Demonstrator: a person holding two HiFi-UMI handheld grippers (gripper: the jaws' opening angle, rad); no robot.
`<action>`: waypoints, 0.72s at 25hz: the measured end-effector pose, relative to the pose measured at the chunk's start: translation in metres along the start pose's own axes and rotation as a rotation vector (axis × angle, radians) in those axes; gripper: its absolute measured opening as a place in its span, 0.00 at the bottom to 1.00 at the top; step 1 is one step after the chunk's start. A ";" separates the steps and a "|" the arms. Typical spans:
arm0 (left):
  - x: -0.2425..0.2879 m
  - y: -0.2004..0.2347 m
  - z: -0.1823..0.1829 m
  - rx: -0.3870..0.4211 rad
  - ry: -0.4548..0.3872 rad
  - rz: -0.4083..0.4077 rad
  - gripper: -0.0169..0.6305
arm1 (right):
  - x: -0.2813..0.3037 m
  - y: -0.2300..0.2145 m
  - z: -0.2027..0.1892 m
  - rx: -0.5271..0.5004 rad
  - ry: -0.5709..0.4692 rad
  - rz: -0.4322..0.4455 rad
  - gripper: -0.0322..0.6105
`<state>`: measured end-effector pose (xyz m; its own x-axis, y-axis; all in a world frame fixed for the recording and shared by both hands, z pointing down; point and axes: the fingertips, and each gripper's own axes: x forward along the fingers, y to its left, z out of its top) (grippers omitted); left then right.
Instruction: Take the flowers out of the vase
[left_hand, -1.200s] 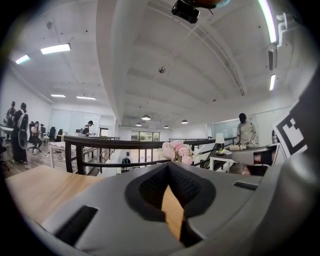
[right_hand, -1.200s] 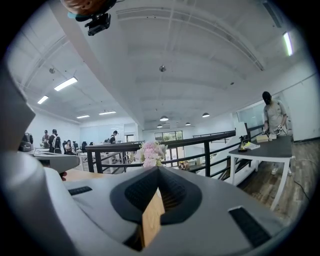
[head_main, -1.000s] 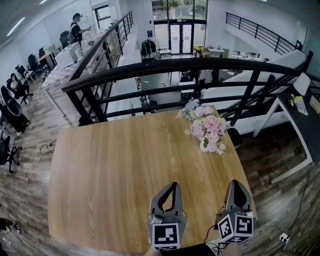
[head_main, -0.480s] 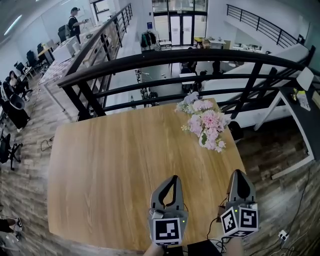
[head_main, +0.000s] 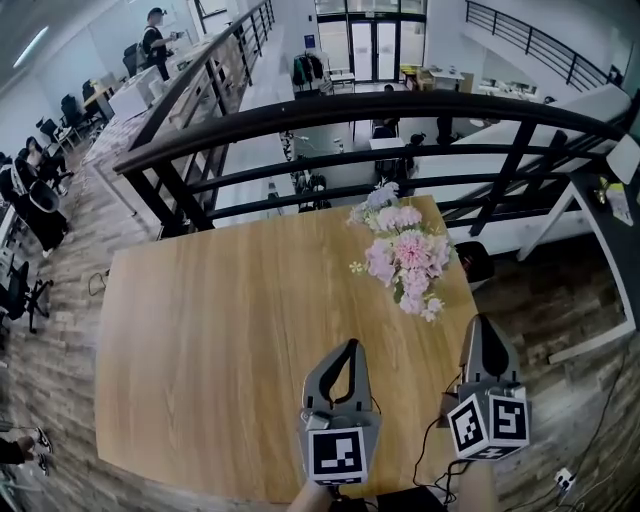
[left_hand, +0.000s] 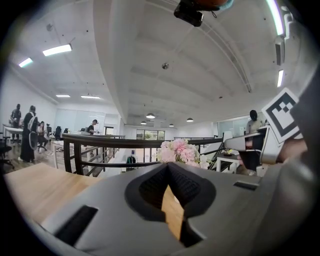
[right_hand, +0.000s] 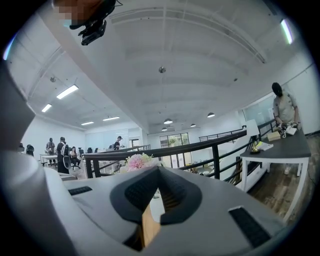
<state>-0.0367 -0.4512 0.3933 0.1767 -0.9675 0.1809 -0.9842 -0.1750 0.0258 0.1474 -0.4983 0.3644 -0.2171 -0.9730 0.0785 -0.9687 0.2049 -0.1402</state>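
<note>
1. Head view: wooden table (head_main: 220, 340) beside a mezzanine railing (head_main: 380, 106). The flowers (head_main: 405, 262) stand upper right, hiding their vase. The right gripper (head_main: 484, 325) is nearer than the left gripper (head_main: 346, 348).
2. Left gripper view: jaws pressed together, empty; flowers straight ahead, well apart.
3. Right gripper view: jaws pressed together, empty; flowers ahead, slightly left.

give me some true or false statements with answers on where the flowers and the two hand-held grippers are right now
1. The flowers stand on the wooden table near its far right corner. True.
2. The left hand-held gripper is shut on a flower stem. False: its jaws are together on nothing, well short of the flowers.
3. The right hand-held gripper has its jaws together and holds nothing. True.
4. The black railing runs between the grippers and the flowers. False: it runs beyond the table's far edge, behind the flowers.
</note>
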 end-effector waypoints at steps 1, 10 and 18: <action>0.004 -0.001 0.001 -0.001 0.001 0.004 0.08 | 0.005 -0.003 0.001 0.007 -0.001 0.002 0.06; 0.041 -0.002 0.008 0.006 0.006 0.038 0.08 | 0.054 -0.022 0.017 0.047 -0.016 0.013 0.06; 0.061 0.011 -0.014 0.014 0.055 0.068 0.08 | 0.090 -0.032 -0.026 0.029 0.065 0.035 0.06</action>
<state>-0.0369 -0.5101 0.4186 0.1086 -0.9658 0.2355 -0.9937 -0.1123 -0.0020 0.1558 -0.5900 0.4020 -0.2591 -0.9561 0.1371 -0.9567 0.2346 -0.1724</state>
